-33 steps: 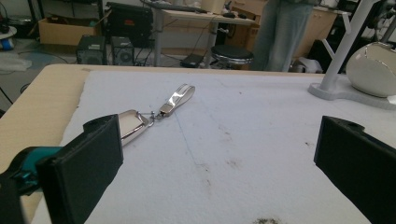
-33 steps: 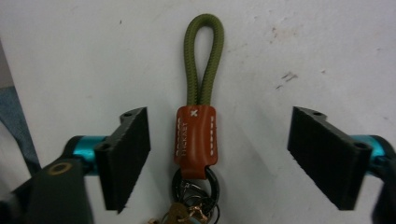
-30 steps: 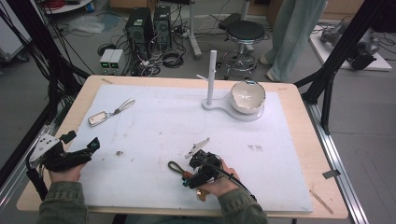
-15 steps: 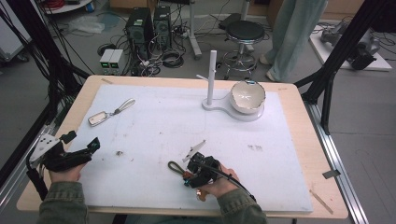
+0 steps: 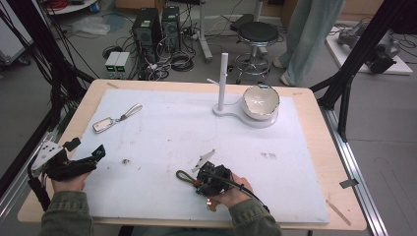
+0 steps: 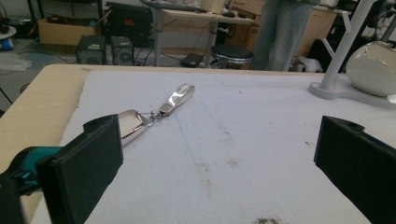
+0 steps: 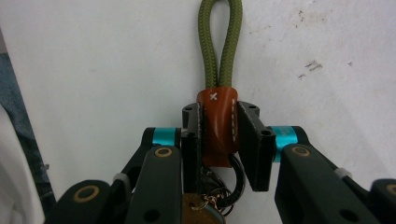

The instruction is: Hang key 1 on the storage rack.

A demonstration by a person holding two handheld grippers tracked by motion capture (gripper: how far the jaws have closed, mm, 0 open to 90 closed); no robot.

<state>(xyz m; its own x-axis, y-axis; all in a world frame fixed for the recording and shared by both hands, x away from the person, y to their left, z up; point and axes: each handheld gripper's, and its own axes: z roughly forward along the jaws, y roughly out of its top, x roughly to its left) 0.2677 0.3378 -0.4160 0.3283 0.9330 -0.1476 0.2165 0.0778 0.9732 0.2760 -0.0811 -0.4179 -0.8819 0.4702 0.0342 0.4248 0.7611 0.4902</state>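
Right hand-held gripper (image 7: 219,140) clamped on keyring's leather tab (image 7: 218,126) near counter's front edge, loop (image 7: 219,42) free for hanging. Left hand-held gripper (image 6: 219,158) spread apart, idle at front-left corner.

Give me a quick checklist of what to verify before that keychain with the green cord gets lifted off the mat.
1. Right hand-held gripper closed on the keychain's brown leather tab: ok.
2. Green cord loop lying free on the white mat, not snagged: ok.
3. Key ring and brass tag below the tab secure: cannot tell, partly hidden.
4. Left hand-held gripper open and holding nothing: ok.
5. Silver keychain apart from the left jaws: ok.
6. White stand and bowl far from the right hand: ok.
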